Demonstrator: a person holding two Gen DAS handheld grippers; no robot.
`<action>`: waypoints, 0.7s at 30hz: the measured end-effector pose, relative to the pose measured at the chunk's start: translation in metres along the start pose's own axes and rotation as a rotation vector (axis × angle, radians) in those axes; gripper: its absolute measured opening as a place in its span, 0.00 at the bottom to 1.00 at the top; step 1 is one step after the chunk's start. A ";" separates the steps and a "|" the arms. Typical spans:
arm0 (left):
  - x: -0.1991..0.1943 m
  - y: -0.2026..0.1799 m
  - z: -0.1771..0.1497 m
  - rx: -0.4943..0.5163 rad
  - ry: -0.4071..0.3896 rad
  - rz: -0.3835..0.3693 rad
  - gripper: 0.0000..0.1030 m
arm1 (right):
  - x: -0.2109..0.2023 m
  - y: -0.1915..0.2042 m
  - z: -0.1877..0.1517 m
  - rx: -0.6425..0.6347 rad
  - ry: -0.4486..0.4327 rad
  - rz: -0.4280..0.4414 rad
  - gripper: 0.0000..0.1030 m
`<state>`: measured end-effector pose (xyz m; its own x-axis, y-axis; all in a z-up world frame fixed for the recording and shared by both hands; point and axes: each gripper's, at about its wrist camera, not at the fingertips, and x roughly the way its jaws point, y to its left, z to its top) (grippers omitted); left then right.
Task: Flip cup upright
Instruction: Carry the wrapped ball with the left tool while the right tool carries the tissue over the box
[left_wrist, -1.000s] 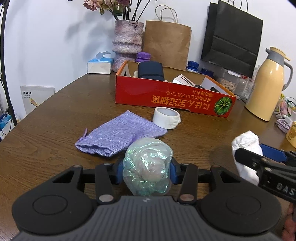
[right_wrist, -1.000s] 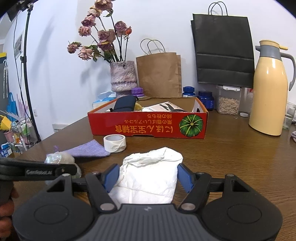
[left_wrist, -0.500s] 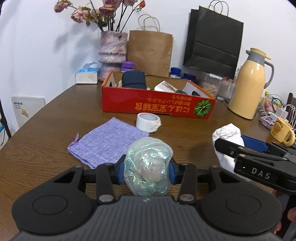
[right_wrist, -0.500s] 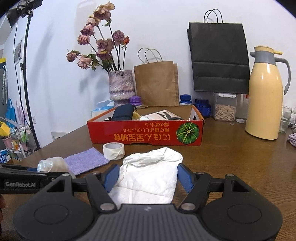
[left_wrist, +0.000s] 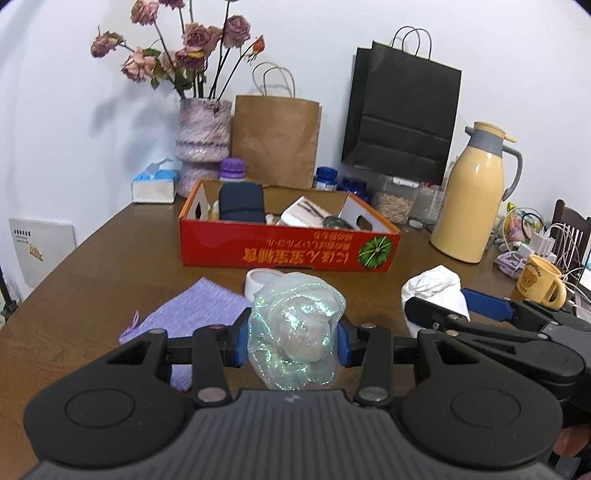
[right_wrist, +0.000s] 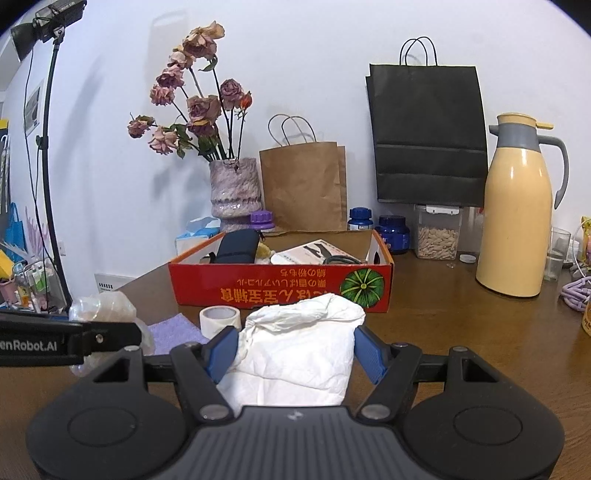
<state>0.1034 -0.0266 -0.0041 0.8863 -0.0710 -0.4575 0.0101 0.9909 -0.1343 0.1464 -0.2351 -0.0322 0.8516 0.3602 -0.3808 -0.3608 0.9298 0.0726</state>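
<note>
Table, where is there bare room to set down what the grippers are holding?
Bare wood lies on the table between the red box and the yellow thermos, and left of the purple cloth. It is crowded in front of the box around the tape roll, and at the back wall.

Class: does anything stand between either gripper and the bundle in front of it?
Nothing visible does. The left gripper clamps the shiny bundle directly between its pads, and the right gripper holds the white bundle the same way. Which one is the cup I cannot tell.
</note>
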 end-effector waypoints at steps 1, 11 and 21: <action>0.000 -0.001 0.002 0.000 -0.005 -0.002 0.42 | 0.000 0.000 0.002 0.001 -0.003 -0.001 0.66; 0.007 -0.003 0.023 -0.005 -0.039 -0.006 0.42 | 0.004 -0.002 0.019 -0.005 -0.024 -0.010 0.66; 0.026 -0.002 0.046 -0.006 -0.065 0.010 0.42 | 0.020 -0.002 0.041 -0.009 -0.039 -0.021 0.66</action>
<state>0.1475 -0.0254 0.0247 0.9146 -0.0537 -0.4007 -0.0013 0.9908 -0.1355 0.1798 -0.2272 -0.0019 0.8733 0.3434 -0.3456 -0.3460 0.9365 0.0564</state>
